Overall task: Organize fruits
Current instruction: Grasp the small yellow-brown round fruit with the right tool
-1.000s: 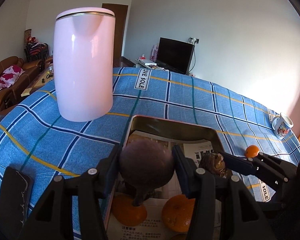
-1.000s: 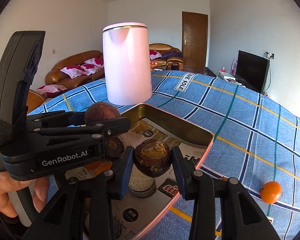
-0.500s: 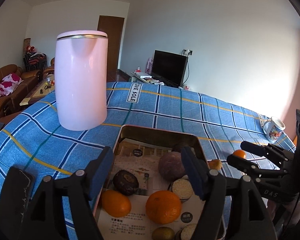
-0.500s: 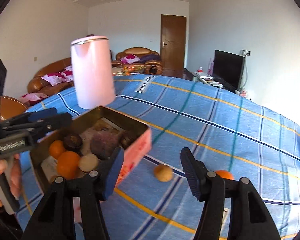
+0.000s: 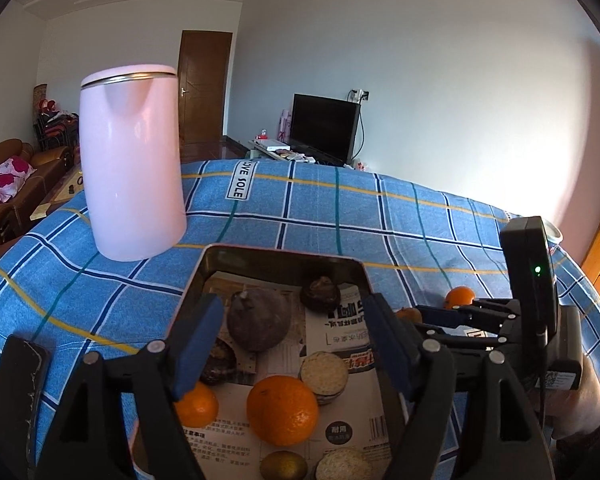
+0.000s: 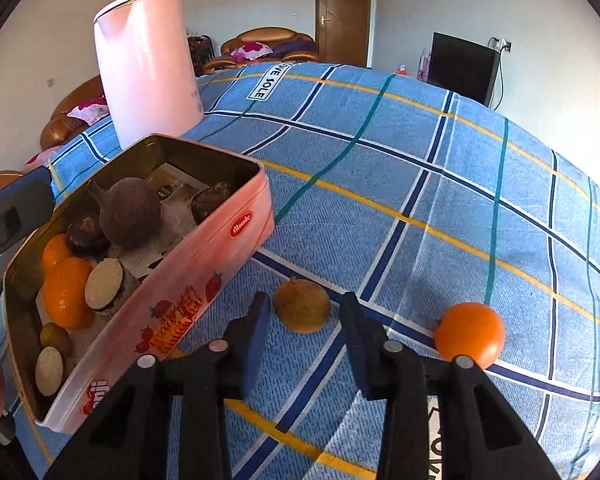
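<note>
A pink tin box [image 6: 204,264] lined with newspaper holds several fruits: a large dark purple fruit [image 5: 258,322], oranges [image 5: 282,410] and brown round fruits. My left gripper [image 5: 288,340] is open and empty above the box [image 5: 284,254]. My right gripper [image 6: 302,334] is open on the blue checked cloth to the right of the box, its fingers on either side of a small yellow-brown fruit [image 6: 302,306]. A small orange [image 6: 470,334] lies on the cloth just to the right. The right gripper also shows in the left wrist view [image 5: 452,316].
A tall pink kettle [image 5: 132,168] stands on the table behind the box on the left; it also shows in the right wrist view [image 6: 148,68]. A white mug [image 5: 554,234] is at the far right edge, partly hidden. The blue cloth [image 6: 420,168] stretches behind.
Both grippers let go of their dark fruits, which now lie in the box. My left gripper rose and opened. My right gripper swung right and came down around the yellow-brown fruit.
</note>
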Tool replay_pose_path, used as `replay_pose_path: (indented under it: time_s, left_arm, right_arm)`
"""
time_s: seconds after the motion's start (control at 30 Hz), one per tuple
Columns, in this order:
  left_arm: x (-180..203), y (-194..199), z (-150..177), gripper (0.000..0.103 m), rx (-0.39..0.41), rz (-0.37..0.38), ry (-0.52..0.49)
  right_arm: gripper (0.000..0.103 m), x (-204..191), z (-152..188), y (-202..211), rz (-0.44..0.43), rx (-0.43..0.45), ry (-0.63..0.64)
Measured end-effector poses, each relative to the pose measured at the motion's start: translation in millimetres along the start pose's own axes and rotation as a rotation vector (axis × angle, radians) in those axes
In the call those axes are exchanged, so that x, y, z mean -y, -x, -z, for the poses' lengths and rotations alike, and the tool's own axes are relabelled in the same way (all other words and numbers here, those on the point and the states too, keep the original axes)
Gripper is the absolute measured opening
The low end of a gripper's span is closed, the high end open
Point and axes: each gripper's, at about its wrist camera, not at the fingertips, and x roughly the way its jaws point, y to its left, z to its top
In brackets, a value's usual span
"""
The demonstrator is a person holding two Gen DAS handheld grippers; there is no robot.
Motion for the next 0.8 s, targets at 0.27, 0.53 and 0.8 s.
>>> replay_pose_path:
  time_s: [0.27,0.53,0.8]
  left_arm:
    - [52,-3,-5,0.076,-0.019,0.06,-0.074]
    - [120,-32,-3,0.076,-0.088,0.131,-0.157]
    - [165,-78,2,0.076,-0.19,0.147,-0.194]
  right_arm:
    - [0.029,25,22,54,0.034,0.158,-0.019]
    - [0.029,99,44,91,0.221,0.235,-0.146]
    - [0.029,146,62,95,0.256,0.243,-0.258]
